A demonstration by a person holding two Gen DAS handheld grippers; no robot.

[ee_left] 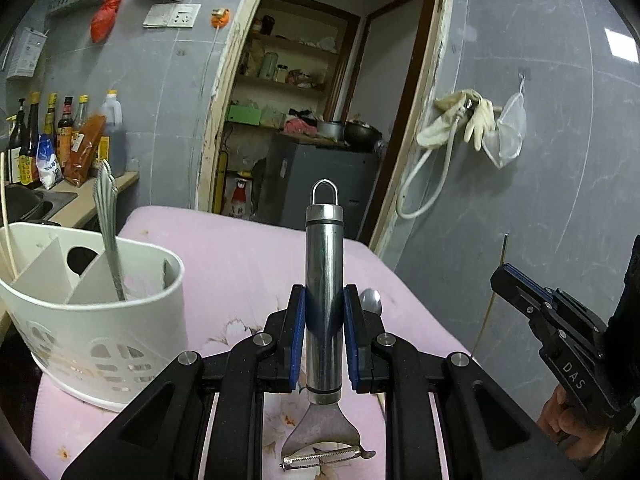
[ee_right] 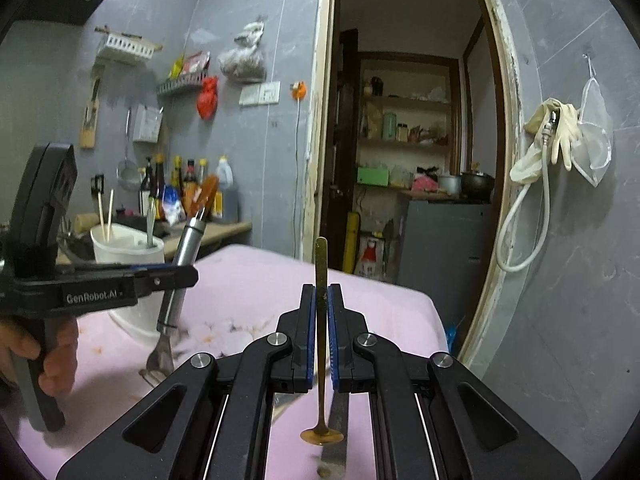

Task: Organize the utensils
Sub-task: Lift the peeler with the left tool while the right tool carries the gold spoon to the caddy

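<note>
Grey-tiled kitchen with an open doorway behind, and up front a desk (ee_left: 248, 252) under a pink flowered cloth. Left tongs (ee_left: 324, 312) clamped on the steel handle of a peeler (ee_left: 324, 280), held upright, hanging loop on top, serrated blade down near the camera, clear of the cloth. Right tongs (ee_right: 321, 320) pinched shut on the thin stem of a small golden spoon (ee_right: 321, 304), bowl downward. To the left on the cloth, a white utensil caddy (ee_left: 100, 320) with divided compartments; a silver utensil (ee_left: 108, 220) standing in one, two pale chopsticks (ee_right: 106, 214) in another. A second metal spoon (ee_left: 371, 300) lying on the cloth just beyond the left tongs. Likely risks: smooth round peeler handle slipping or twisting between the pads if tilted; blade snagging the cloth or a divider on the way in; light caddy tipping if knocked; thin spoon stem pivoting in the grip.
</note>
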